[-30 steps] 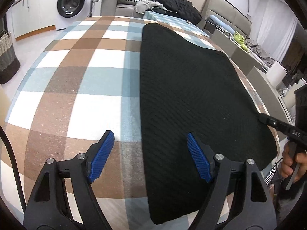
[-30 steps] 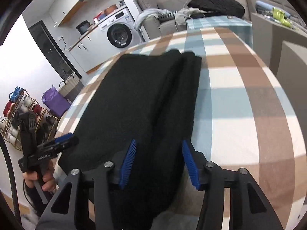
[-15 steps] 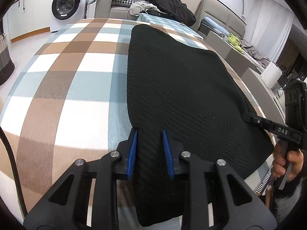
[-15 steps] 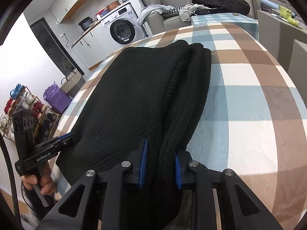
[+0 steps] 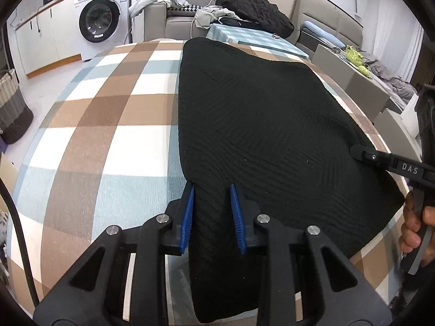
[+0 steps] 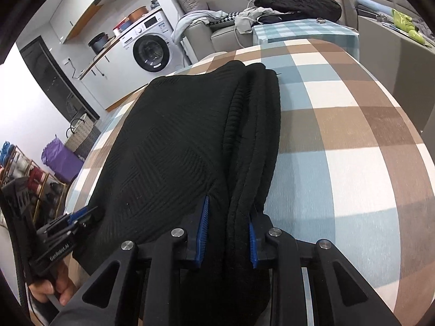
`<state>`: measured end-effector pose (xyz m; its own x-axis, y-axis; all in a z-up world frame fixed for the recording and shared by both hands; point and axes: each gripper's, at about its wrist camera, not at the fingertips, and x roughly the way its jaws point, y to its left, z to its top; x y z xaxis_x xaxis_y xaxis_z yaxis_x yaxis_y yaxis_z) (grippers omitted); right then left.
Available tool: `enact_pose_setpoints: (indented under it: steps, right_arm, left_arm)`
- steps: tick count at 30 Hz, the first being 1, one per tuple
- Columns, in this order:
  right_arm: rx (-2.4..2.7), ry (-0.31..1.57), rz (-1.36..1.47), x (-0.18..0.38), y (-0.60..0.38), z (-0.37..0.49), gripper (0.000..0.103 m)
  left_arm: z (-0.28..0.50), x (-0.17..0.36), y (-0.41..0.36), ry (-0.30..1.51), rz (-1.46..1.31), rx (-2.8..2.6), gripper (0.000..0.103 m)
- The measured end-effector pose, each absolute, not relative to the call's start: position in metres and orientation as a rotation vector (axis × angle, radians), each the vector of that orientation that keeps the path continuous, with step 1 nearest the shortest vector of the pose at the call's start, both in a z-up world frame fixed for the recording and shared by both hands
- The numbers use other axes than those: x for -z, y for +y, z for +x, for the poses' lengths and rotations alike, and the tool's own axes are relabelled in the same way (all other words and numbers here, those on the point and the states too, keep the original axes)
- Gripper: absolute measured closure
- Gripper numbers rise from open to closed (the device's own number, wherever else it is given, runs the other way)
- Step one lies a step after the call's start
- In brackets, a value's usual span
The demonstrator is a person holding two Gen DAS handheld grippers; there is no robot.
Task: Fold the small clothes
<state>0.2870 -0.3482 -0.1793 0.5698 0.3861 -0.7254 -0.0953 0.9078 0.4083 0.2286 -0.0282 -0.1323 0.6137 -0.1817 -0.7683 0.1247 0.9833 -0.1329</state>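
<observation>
The black knit garment [image 5: 258, 125] lies flat along the checked tablecloth [image 5: 108, 125], its right side already doubled into layers; by my reading, the crosswise fold remains. The left gripper [image 5: 212, 212] is clamped on the near left edge, and the right gripper [image 6: 228, 233] is clamped on the layered right edge. Readable writing: "DAS" on 1 gripper, "GenRobot.AI" on the other.

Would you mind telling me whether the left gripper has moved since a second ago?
Yes. The left gripper shifted right off the checked tablecloth onto the black garment's near-left edge, which it now pinches.
</observation>
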Motion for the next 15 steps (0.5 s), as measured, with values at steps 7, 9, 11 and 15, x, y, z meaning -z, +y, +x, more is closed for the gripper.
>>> enact_pose_setpoints:
  steps: [7,9,11,15]
  right_arm:
    - [-0.286,0.917,0.322,0.174,-0.35,0.275,0.063]
    - [-0.303,0.89,0.306,0.167,-0.352,0.264,0.062]
    - [-0.346,0.863,0.308,0.16,-0.355,0.251,0.061]
    - [-0.432,0.85,0.311,0.151,-0.357,0.225,0.061]
  left_arm:
    - [0.227,0.131,-0.025,0.888,-0.069,0.172,0.078]
    - [0.22,0.128,-0.023,0.881,-0.079,0.159,0.075]
    - [0.21,0.124,-0.021,0.876,-0.087,0.156,0.067]
    - [0.184,0.114,-0.024,0.837,-0.085,0.177,0.048]
